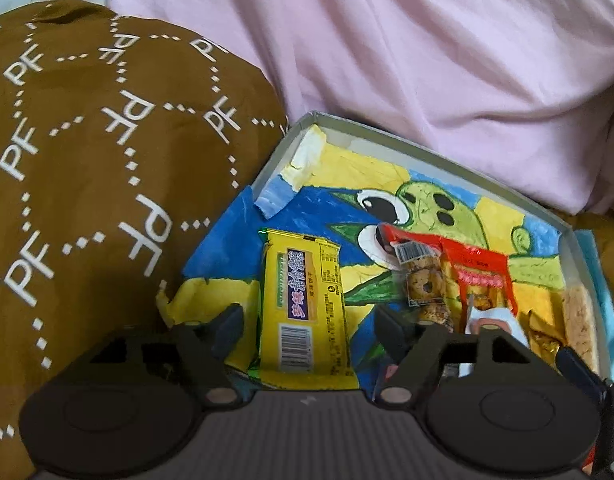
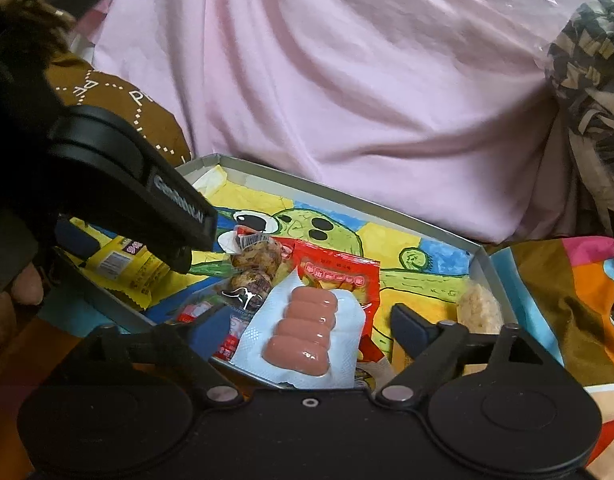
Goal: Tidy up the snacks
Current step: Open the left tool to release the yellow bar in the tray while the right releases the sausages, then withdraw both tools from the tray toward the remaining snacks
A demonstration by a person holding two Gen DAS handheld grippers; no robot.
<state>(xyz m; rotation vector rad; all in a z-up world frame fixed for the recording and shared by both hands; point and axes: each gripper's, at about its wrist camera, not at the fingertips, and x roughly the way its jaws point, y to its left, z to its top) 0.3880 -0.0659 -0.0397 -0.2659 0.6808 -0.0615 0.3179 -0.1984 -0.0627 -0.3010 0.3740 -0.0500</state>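
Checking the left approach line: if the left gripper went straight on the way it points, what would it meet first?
Most likely the yellow snack bar: it lies lengthwise between the open fingers of the left gripper, on the floor of the painted box. Depth is unclear, so the fingers might touch the box floor beside it.

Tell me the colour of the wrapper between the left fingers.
Yellow wrapper, clearest in the left wrist view.
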